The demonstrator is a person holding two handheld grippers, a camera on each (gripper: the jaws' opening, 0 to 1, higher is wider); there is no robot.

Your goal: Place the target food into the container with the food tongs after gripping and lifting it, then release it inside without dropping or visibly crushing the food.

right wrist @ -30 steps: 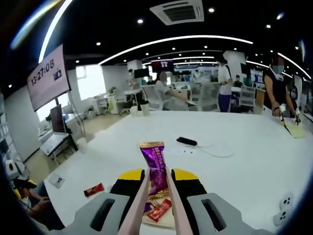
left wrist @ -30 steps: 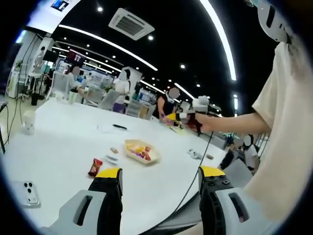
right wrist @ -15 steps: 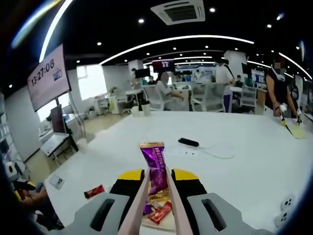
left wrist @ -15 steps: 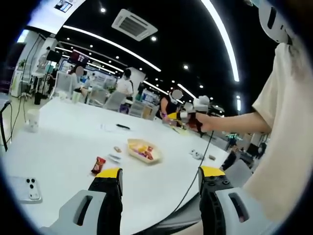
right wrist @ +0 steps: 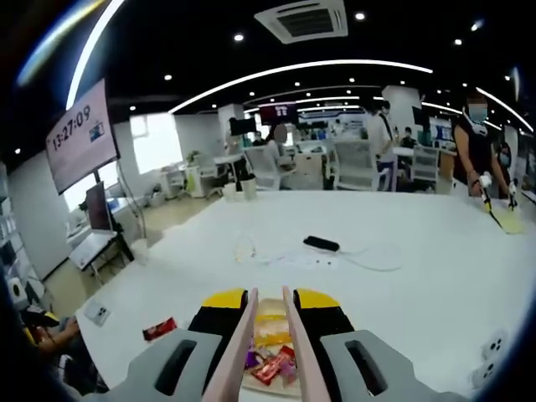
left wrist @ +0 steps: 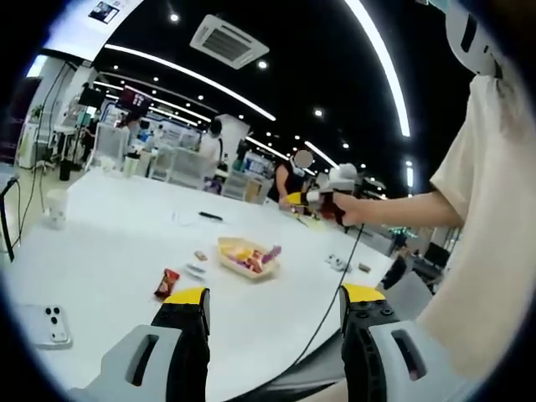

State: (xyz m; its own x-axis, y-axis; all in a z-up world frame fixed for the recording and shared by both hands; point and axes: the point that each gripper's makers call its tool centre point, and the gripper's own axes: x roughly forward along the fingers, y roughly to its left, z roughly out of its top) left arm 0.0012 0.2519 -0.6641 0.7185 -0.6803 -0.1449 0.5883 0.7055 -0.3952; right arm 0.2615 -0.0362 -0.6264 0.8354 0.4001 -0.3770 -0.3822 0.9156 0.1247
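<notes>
Evidently the release is at hand or just done, and what is left is judged to be a clean withdrawal. In the right gripper view, the right gripper (right wrist: 270, 300) is seen closed on the pink tongs (right wrist: 240, 339), whose two arms run forward toward 12 o'clock. Their tips stand slightly apart, and nothing is held between them. Directly beneath, at 6 o'clock, the container (right wrist: 261, 388) is seen with wrapped sweets in it, and a purple candy (right wrist: 250, 359) lies among them by the left arm. The target food is thus judged to be inside.

To finish well, the squeeze on the tongs should be kept light, so that the tips are not closed again on a wrapper. The tongs should be raised straight up and out, so that no sweet is dragged over the rim. The container should not be nudged.

In the left gripper view, the left gripper (left wrist: 275, 295) is seen wide open and empty, held well back from the container. It can be left there, or used to steady the rim if the container slides.

Farther out on the worktop (right wrist: 402, 285), a red snack (right wrist: 158, 327) lies at 9 o'clock, outside the container. A black object (right wrist: 320, 244) lies beyond at 1 o'clock.
</notes>
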